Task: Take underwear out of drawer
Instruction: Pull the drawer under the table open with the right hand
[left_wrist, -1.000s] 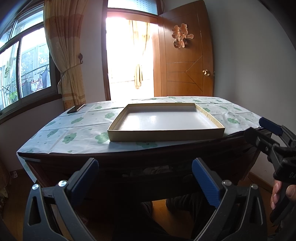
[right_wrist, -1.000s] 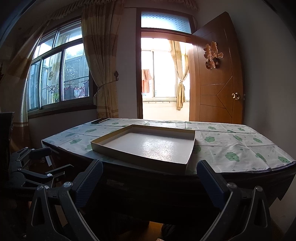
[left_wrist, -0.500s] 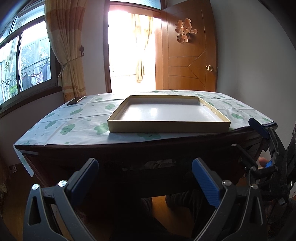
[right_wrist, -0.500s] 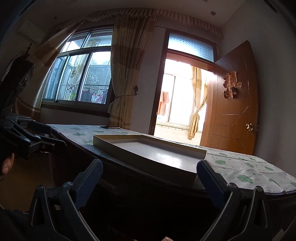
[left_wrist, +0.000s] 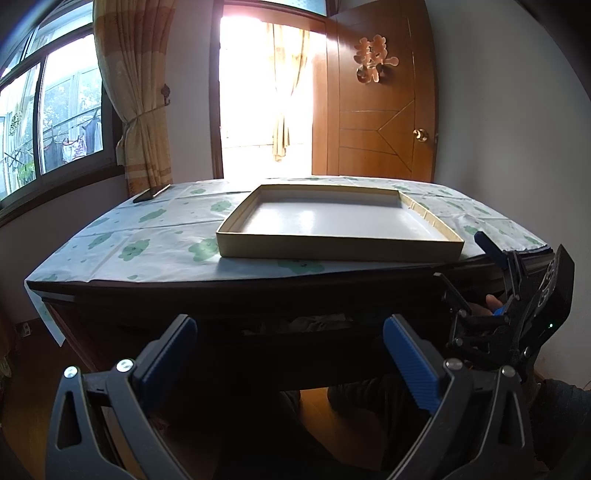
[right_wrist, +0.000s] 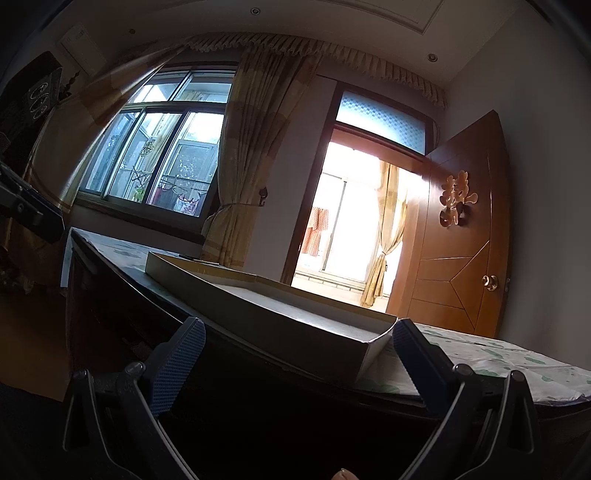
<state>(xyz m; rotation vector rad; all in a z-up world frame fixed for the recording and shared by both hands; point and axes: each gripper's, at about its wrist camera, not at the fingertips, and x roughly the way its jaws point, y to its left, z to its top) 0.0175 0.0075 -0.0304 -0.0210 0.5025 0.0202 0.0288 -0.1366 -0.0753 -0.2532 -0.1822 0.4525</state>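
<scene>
Left wrist: underwear (left_wrist: 314, 320) beyond spread jaws

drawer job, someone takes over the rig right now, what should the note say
Left tongs: open, empty, aimed at the drawer under the table edge.
Right tongs: open, empty, low at the table's right corner, tilted up.
Drawer looks slightly open, with crumpled fabric showing in the gap; too dark to say it is the underwear.
Box lid on the table holds nothing.
Done: nothing taken out.
Left: pull the drawer wider, grip the cloth, lift it out.
</scene>
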